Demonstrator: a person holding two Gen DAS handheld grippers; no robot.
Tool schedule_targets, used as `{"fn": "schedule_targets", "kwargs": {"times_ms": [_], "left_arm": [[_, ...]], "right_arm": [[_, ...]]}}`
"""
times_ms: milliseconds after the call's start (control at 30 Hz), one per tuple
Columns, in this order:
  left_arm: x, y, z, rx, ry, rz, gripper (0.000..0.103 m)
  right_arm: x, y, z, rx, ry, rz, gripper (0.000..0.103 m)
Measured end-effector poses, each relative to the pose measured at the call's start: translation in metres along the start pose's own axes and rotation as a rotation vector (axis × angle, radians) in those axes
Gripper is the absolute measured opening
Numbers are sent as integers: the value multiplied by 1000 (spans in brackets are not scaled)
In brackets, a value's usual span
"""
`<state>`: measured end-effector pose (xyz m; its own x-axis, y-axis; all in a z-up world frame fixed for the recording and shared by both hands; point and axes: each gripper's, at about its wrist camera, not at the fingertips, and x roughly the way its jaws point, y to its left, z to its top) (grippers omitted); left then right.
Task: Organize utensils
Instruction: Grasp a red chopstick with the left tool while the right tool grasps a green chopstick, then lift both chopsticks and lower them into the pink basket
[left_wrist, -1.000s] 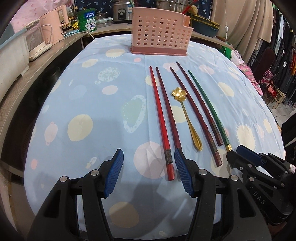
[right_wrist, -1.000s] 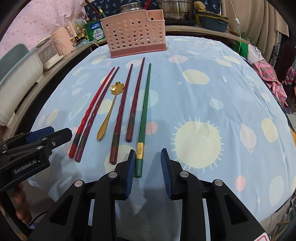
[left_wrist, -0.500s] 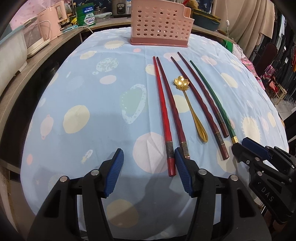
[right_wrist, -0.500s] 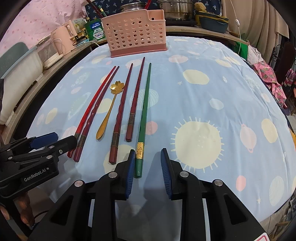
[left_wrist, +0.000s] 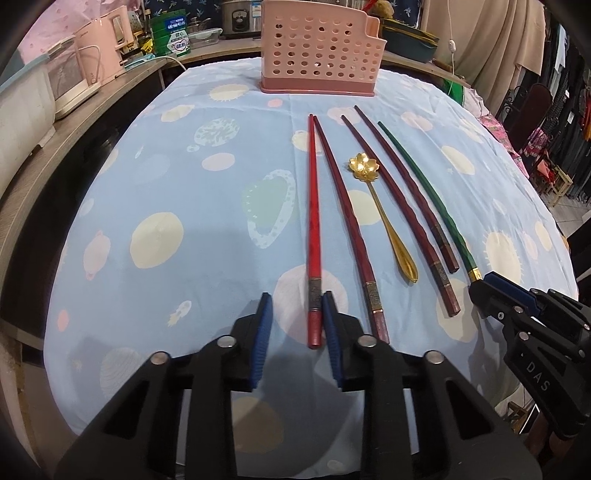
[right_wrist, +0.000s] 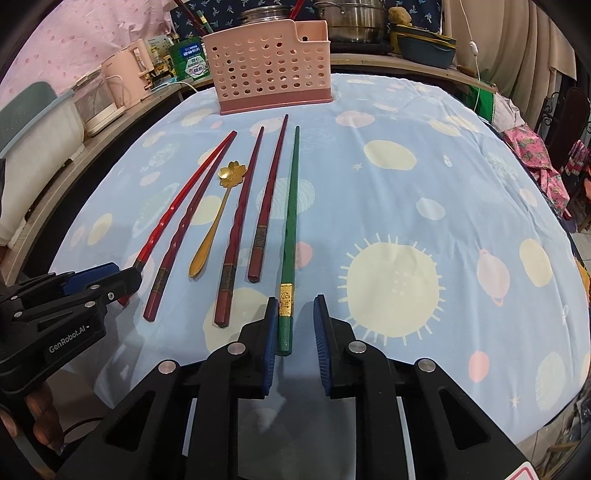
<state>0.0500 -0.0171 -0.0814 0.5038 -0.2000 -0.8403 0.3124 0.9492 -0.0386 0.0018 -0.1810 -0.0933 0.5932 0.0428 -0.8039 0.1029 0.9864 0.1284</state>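
Six utensils lie in a row on the blue-clothed counter (left_wrist: 177, 192), their thin ends toward a pink basket (left_wrist: 317, 48) that stands upright at the far edge, well apart from them. Farthest left is the red chopstick (left_wrist: 314, 221). Its thick near end sits between the blue pads of the left tool (left_wrist: 296, 295), whose jaws have just been closing. The right pad is against the stick while the left pad (left_wrist: 263, 332) stands off with a gap, so the tool is released rather than clenched on it. Just beside it, meeting it at the far tip, is a dark red chopstick (left_wrist: 343, 206). Next is a gold spoon (left_wrist: 380, 210) with a flower-shaped bowl pointing toward the basket. Then comes a pair of dark red chopsticks (left_wrist: 393, 206), the right one lying a little farther up the counter. Last on the right is the green chopstick (right_wrist: 291, 221) with a gold band near its thick end. That end lies between the pads of the right tool (right_wrist: 295, 299), whose jaws have also just been closing. The stick is against the left pad and clear of the right pad (right_wrist: 320, 332), so this tool too is not yet grasping. All the utensils rest flat on the counter.
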Motion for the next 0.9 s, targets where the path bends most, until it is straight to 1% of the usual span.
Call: {"fn": "schedule_targets", "kwargs": {"times_ms": [100, 333, 467, 633, 900], "left_arm": [[0, -1, 0, 6, 1, -14, 7], [-2, -1, 2, -7, 0, -21, 7], [-10, 4, 7, -19, -24, -18, 7], [-25, 10, 18, -36, -62, -16, 7], [-54, 21, 45, -75, -138, -43, 7]], "right_arm": [[0, 0, 0, -5, -1, 4, 8], [-1, -1, 0, 1, -5, 4, 7], [-7, -3, 4, 9, -24, 0, 7], [-21, -5, 12, 10, -67, 2, 7], [-52, -10, 37, 33, -161, 22, 7]]}}
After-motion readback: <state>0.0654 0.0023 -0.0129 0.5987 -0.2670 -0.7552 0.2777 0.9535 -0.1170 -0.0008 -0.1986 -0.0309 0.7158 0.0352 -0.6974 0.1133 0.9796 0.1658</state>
